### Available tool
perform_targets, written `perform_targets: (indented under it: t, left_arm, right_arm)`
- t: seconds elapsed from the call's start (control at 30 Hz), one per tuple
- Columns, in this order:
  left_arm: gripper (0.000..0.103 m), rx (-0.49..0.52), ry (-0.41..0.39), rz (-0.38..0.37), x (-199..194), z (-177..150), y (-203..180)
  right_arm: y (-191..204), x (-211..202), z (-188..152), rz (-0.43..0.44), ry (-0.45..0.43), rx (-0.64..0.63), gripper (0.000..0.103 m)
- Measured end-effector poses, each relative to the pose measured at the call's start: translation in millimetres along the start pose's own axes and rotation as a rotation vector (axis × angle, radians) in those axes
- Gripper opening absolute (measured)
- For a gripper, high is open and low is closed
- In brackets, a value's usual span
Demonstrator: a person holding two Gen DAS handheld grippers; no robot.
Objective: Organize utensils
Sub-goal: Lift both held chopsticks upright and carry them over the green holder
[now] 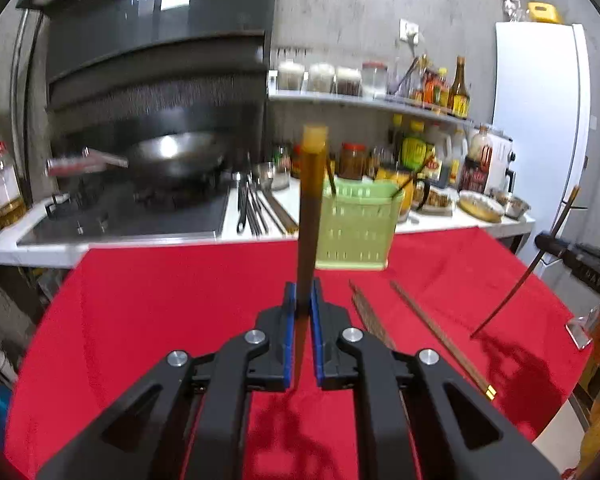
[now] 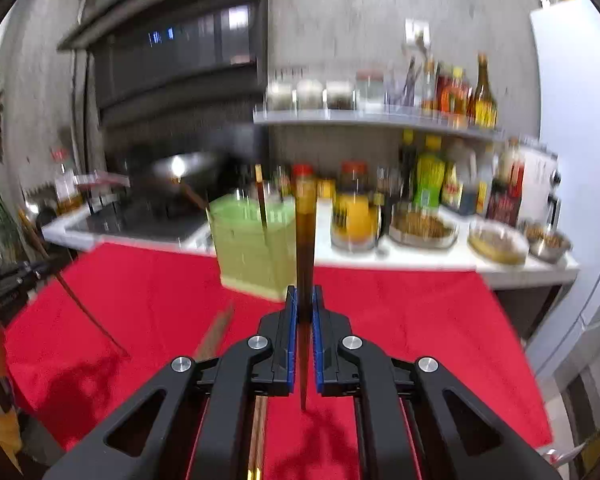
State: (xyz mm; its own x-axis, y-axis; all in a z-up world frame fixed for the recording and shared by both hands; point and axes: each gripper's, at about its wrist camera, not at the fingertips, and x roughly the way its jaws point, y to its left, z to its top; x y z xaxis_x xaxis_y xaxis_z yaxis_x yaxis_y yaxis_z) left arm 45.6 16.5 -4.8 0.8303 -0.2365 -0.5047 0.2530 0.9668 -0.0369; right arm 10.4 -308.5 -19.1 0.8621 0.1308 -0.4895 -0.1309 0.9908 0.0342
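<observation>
My left gripper [image 1: 303,300] is shut on a brown chopstick [image 1: 311,208] with a pale yellow top, held upright above the red cloth [image 1: 160,320]. My right gripper [image 2: 305,304] is shut on a second brown chopstick [image 2: 305,248], also upright; it shows at the right edge of the left wrist view [image 1: 512,296]. A green slotted utensil basket [image 1: 358,226] stands at the cloth's far edge with chopsticks in it; it also shows in the right wrist view [image 2: 254,246]. Two chopsticks [image 1: 436,332] lie on the cloth to the right of my left gripper.
Behind the cloth runs a white counter [image 1: 260,220] with a stove and wok [image 1: 176,160], dark utensils [image 1: 256,208], jars, bottles and bowls of food [image 2: 424,228]. A shelf [image 1: 360,98] holds more jars. A white fridge [image 1: 540,120] stands at the right.
</observation>
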Motion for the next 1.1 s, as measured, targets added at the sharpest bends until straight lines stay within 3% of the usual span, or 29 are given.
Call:
perform_targets:
  t: [0.2,0.6,0.73,0.93,1.1]
  left_arm:
    - [0.006,-0.009,0.066,0.007,23.0,-19.5,3.3]
    - [0.006,-0.043,0.035,-0.008,13.6,-15.7,7.9]
    - [0.006,-0.006,-0.024,-0.027,15.1,11.5,-5.2]
    - [0.006,0.047,-0.159,-0.070,26.2,83.6,-31.6]
    - [0.006,0.064,-0.184,-0.110,54.7,138.7,-46.4]
  right_arm:
    - [-2.1,24.0,-26.4,0.000,0.075,0.026,0.006]
    - [-9.3,16.2,-19.7,-0.019,0.062,0.035,0.006]
    - [-8.8,21.9,4.4,-0.010,0.027,0.024,0.006]
    - [-0.9,40.2,74.2,-0.003,-0.088,-0.017,0.006]
    - [2.8,66.0,130.2,0.020,-0.155,-0.031,0.006]
